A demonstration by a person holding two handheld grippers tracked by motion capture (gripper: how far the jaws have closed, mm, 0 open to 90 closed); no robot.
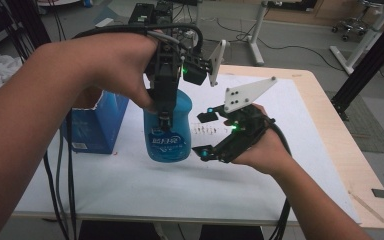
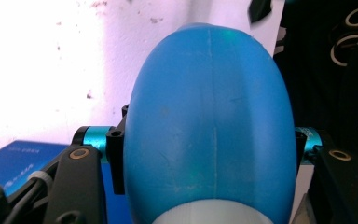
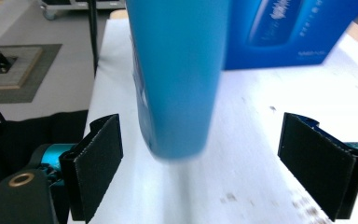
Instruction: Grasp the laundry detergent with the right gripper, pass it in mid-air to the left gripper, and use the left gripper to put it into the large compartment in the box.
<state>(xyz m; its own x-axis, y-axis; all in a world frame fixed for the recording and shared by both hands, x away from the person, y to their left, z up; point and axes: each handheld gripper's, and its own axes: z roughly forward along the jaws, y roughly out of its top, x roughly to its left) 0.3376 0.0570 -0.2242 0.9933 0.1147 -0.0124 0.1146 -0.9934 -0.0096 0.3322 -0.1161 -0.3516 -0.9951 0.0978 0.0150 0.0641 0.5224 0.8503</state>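
Standing table-side, nearest me is the right gripper (image 1: 211, 135), jaws wide w/ nothing between them, just beside the blue bottle (image 1: 168, 131) but not touching. Left gripper (image 1: 164, 107) comes down from above & clamps the bottle's upper body, bottom near the white table cover (image 1: 130, 185). Behind, the blue box (image 1: 100, 122) w/ open top. Looks like bottle's out of the box; setting down & whatever follows is left.
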